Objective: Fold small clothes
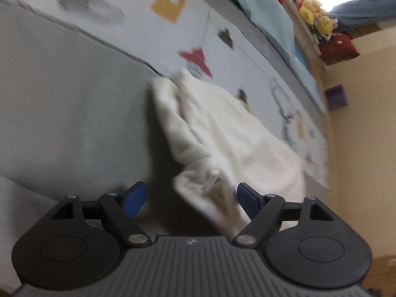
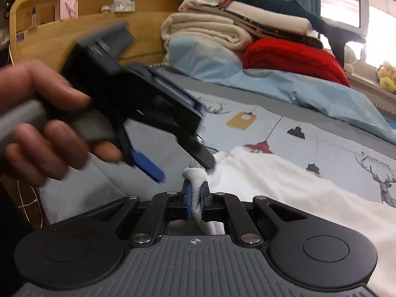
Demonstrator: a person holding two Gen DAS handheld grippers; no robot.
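A small white garment (image 1: 222,128) lies spread on the patterned bed sheet (image 1: 247,57), blurred in the left wrist view. My left gripper (image 1: 190,195) is open, its blue pads wide apart, with a bunched corner of the garment lying between them and neither pad pressing on it. In the right wrist view the white garment (image 2: 284,180) stretches off to the right. My right gripper (image 2: 195,193) is shut on a rolled edge of it, which sticks up above the pads. A hand (image 2: 44,128) holds the left gripper (image 2: 178,165) just above and left of that pinched edge.
A grey blanket (image 1: 69,113) covers the bed's near side. A light blue duvet (image 2: 272,84), a red blanket (image 2: 292,57) and a stack of folded laundry (image 2: 222,27) sit at the back. There is a wooden headboard (image 2: 74,24) behind and plush toys (image 1: 314,17) on the sill.
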